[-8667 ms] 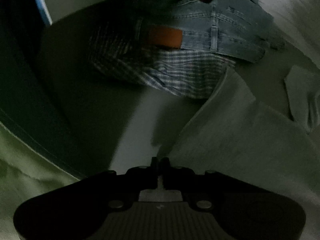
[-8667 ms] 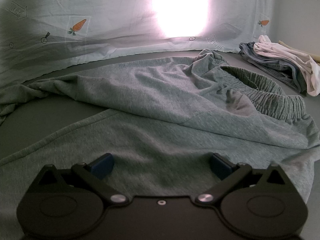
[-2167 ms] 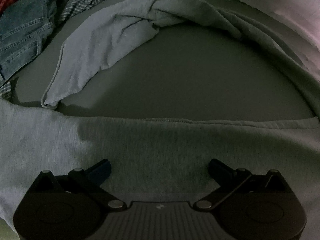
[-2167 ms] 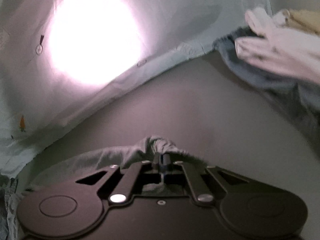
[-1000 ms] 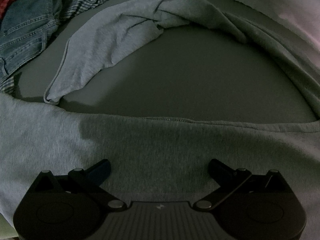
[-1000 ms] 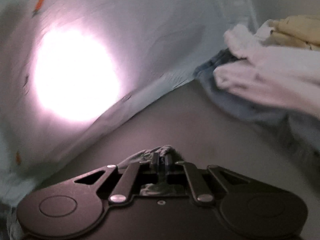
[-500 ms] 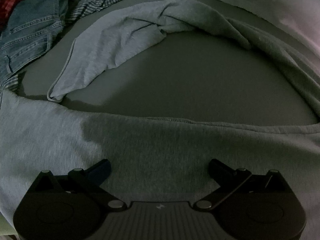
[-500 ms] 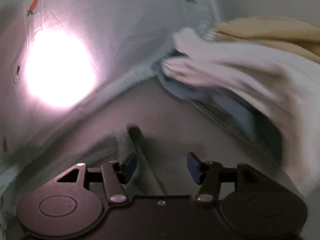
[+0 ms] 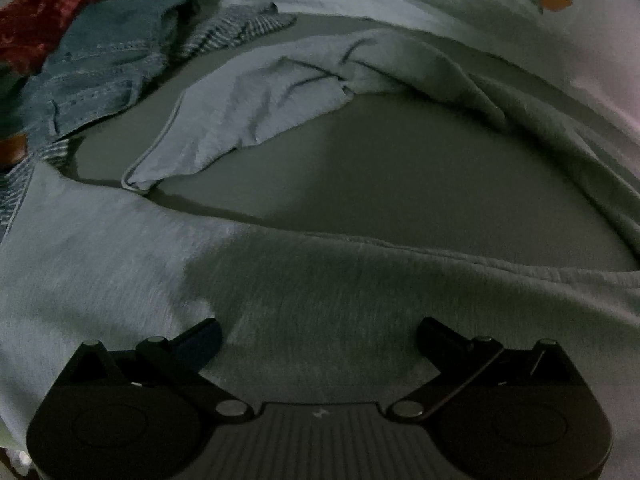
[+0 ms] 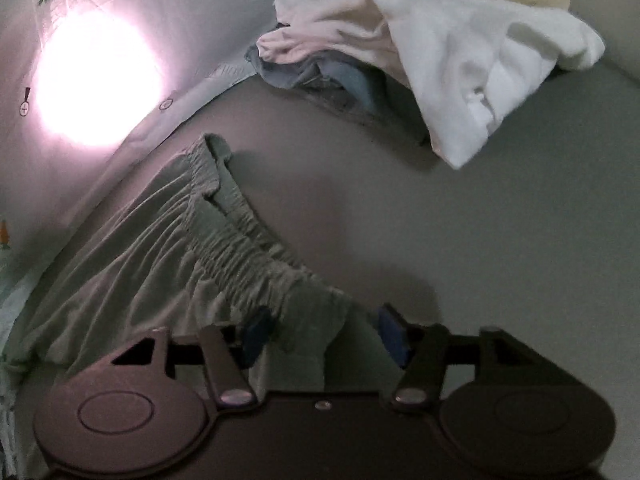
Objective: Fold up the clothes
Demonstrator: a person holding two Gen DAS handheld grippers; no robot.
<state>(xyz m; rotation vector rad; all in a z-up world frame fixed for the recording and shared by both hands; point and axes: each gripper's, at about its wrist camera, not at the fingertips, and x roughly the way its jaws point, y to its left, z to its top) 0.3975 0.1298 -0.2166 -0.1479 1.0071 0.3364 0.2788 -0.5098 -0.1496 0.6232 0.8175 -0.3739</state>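
The grey pants (image 9: pixel 320 292) lie spread on the dark counter (image 9: pixel 400 176), and the left claw (image 9: pixel 318 330) hovers right over one leg of them, fingers spread wide with only flat cloth beneath and nothing pinched. From that claw the second leg (image 9: pixel 248 108) runs off toward eleven o'clock, crumpled and folded back on itself, and the two legs ring a bare patch of counter at twelve. At the other end, the right claw (image 10: pixel 326 332) sits at the pants' elastic waistband (image 10: pixel 240 256); its jaws are closing, a corner of the waist cloth lying between the blue pads (image 10: pixel 394 334) without being squeezed yet. The waistband stretches away toward eleven o'clock, gathered in tight ruffles. No boxes or baskets in sight, just heaps: jeans (image 9: pixel 100 68) under a red cloth (image 9: pixel 60 8) with a checked shirt (image 9: pixel 240 28) at ten o'clock of the left claw, and a white garment (image 10: pixel 460 72) on a pile at one o'clock of the right. A pale sheet (image 10: pixel 200 12) with carrot prints hangs behind, a bright glare (image 10: pixel 96 80) on it.
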